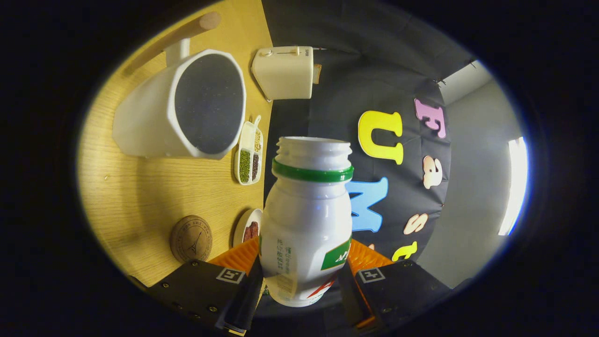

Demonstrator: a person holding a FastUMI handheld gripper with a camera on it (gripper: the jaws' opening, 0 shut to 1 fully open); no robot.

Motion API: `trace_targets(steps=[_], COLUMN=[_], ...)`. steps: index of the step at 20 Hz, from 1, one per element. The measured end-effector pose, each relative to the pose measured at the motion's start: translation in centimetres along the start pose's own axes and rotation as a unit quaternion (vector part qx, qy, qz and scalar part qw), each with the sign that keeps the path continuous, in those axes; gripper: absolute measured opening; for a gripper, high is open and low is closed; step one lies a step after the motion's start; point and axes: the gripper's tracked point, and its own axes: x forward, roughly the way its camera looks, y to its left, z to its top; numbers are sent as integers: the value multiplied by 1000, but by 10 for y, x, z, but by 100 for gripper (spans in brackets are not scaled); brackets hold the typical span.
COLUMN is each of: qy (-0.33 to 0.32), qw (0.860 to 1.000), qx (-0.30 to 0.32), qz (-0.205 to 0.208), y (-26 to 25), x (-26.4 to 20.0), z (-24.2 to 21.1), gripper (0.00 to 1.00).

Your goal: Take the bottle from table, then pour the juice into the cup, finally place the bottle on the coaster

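Tool fingers clamp the bottle, hiding its lower sides.

Print on the bottle and coaster is unreadable.

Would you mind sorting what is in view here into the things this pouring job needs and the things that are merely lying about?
Belongs to the job:
- bottle, uncapped, held between the fingers of the gripper
- cup, white, on the wooden table
- coaster, round, beside the fingers

Just lying about:
- cream appliance
- divided dish of beans
- small plate behind the bottle
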Motion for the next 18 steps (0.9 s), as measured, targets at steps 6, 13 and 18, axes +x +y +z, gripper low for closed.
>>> trace_targets(steps=[6, 13, 18], qy=[2, 3, 2], qw=[1000, 997, 996], qx=[-25, -71, -83], qz=[-6, -22, -24], y=[-8, -23, -28], x=[1, 2, 1], z=[-1, 1, 2], gripper=[73, 73, 73])
